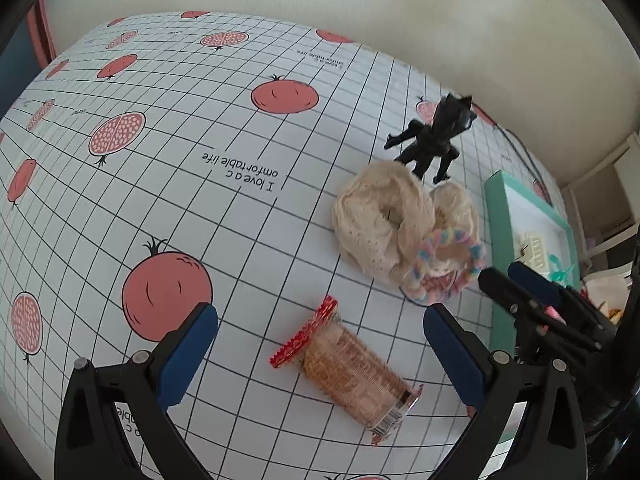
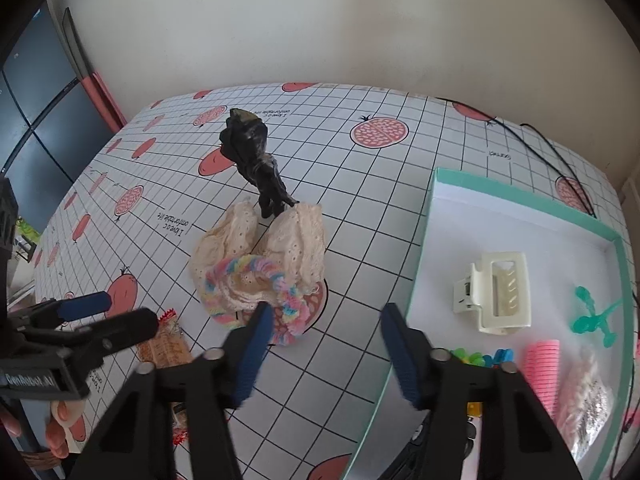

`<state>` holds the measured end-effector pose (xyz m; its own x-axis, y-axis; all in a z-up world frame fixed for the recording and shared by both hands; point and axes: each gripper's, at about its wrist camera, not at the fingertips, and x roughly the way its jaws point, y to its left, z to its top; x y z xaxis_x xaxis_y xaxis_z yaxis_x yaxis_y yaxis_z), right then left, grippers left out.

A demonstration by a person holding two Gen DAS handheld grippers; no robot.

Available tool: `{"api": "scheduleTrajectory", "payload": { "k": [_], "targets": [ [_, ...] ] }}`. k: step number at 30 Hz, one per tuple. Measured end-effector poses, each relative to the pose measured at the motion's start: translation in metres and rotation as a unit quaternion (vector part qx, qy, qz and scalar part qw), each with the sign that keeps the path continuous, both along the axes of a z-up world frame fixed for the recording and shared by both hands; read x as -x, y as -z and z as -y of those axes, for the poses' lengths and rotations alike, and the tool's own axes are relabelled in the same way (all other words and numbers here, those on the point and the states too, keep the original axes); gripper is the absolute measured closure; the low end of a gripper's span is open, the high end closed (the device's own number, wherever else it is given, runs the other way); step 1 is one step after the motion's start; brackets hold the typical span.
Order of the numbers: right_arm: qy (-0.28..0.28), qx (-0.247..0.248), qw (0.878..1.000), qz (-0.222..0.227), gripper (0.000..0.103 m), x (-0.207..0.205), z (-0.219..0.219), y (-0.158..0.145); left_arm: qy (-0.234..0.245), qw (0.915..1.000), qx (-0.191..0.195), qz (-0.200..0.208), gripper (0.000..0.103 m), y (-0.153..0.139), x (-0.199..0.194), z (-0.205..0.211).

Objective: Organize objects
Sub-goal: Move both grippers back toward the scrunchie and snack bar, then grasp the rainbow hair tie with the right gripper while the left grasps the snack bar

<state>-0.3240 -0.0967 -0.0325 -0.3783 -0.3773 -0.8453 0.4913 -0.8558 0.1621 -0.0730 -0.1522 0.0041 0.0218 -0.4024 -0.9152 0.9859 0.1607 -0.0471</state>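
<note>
A clear cracker packet [image 1: 352, 372] with red crimped ends lies on the tablecloth between the spread fingers of my open left gripper [image 1: 320, 356], untouched. Behind it sit two cream lace scrunchies [image 1: 380, 216] with a pastel rainbow scrunchie [image 1: 444, 268] leaning on them, and a black figurine [image 1: 432, 140] stands further back. In the right wrist view my right gripper [image 2: 324, 344] is open just in front of the rainbow scrunchie [image 2: 256, 288], its left fingertip [image 2: 260, 320] at the scrunchie's near edge. The cream scrunchies [image 2: 296, 240] and the figurine [image 2: 256, 160] lie beyond. The cracker packet [image 2: 164, 348] is partly hidden by the left gripper [image 2: 104, 316].
A mint-rimmed white box [image 2: 424, 240] at the right holds a cream hair claw [image 2: 496, 292], a green clip [image 2: 592, 316], a pink roller [image 2: 544, 364], coloured clips and a small bag. A black cable [image 2: 560, 152] runs along the table's back right. A hand [image 2: 60, 428] grips the left tool.
</note>
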Motion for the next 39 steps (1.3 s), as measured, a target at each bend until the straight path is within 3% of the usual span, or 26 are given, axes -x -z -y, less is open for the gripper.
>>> {"api": "scheduleTrajectory", "payload": {
  "k": [13, 23, 29, 32, 34, 39],
  "targets": [
    [-0.023, 0.004, 1.000, 0.012, 0.069, 0.000, 0.016, 0.012, -0.010, 0.9996, -0.028, -0.003, 0.001, 0.017, 0.010, -0.007],
    [-0.030, 0.002, 0.999, 0.022, 0.079, 0.001, 0.023, 0.022, -0.002, 0.9991, -0.042, 0.005, 0.014, 0.025, 0.020, -0.009],
    [-0.028, 0.004, 0.999, 0.025, 0.087, 0.002, 0.021, 0.024, 0.000, 0.9988, -0.049, 0.009, 0.015, 0.028, 0.024, -0.011],
    [-0.027, 0.004, 0.999, 0.027, 0.089, 0.003, 0.022, 0.026, 0.005, 0.9987, -0.049, 0.010, 0.017, 0.029, 0.026, -0.009],
    [-0.027, 0.004, 0.999, 0.029, 0.089, 0.003, 0.022, 0.027, 0.008, 0.9985, -0.053, 0.014, 0.029, 0.031, 0.029, -0.011],
    [-0.026, -0.003, 0.999, 0.028, 0.090, 0.004, 0.024, 0.030, 0.015, 0.9982, -0.053, 0.026, 0.029, 0.033, 0.034, -0.011]
  ]
}}
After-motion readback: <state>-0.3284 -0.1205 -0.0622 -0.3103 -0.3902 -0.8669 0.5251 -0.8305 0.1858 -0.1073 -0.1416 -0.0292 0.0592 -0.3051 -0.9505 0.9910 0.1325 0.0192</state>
